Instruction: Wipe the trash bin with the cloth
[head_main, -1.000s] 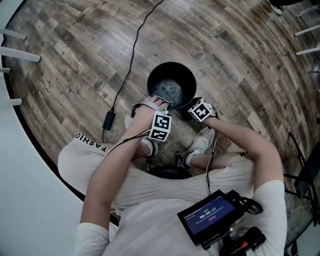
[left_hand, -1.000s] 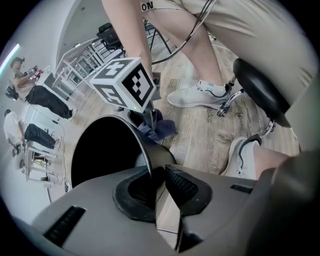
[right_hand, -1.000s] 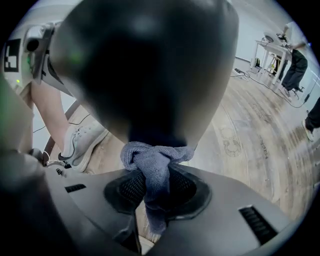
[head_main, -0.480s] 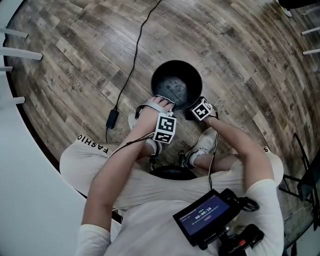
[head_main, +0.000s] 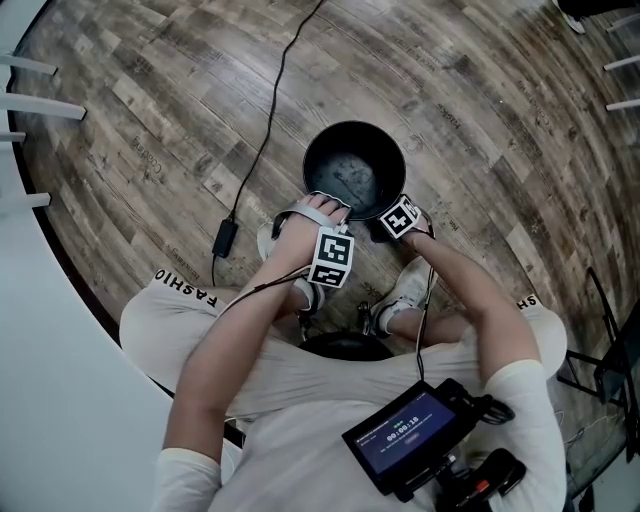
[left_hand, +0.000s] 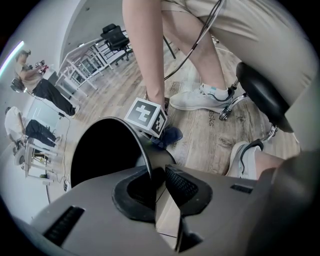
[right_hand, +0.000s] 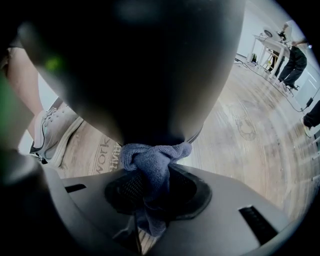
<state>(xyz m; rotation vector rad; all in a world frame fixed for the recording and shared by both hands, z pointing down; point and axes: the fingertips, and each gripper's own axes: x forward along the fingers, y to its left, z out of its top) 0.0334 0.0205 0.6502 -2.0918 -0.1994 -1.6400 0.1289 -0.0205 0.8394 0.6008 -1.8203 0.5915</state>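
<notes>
Bin-wiping step, exterior pass. The trash bin (head_main: 352, 172) stood on the floor (head_main: 150, 120) at upper centre of the head view. The left gripper (left_hand: 157, 176) pinched its thin rim (left_hand: 142, 150), steadying it. The right gripper (right_hand: 150, 187) clamped a blue cloth (right_hand: 152, 160), bunched against the dark outer wall (right_hand: 150, 75). Judged good practice: firm rim hold, cloth pressed flat, overlapping strokes around the wall.

Left gripper (left_hand: 157, 181), right gripper (right_hand: 150, 184): jaws tight.
</notes>
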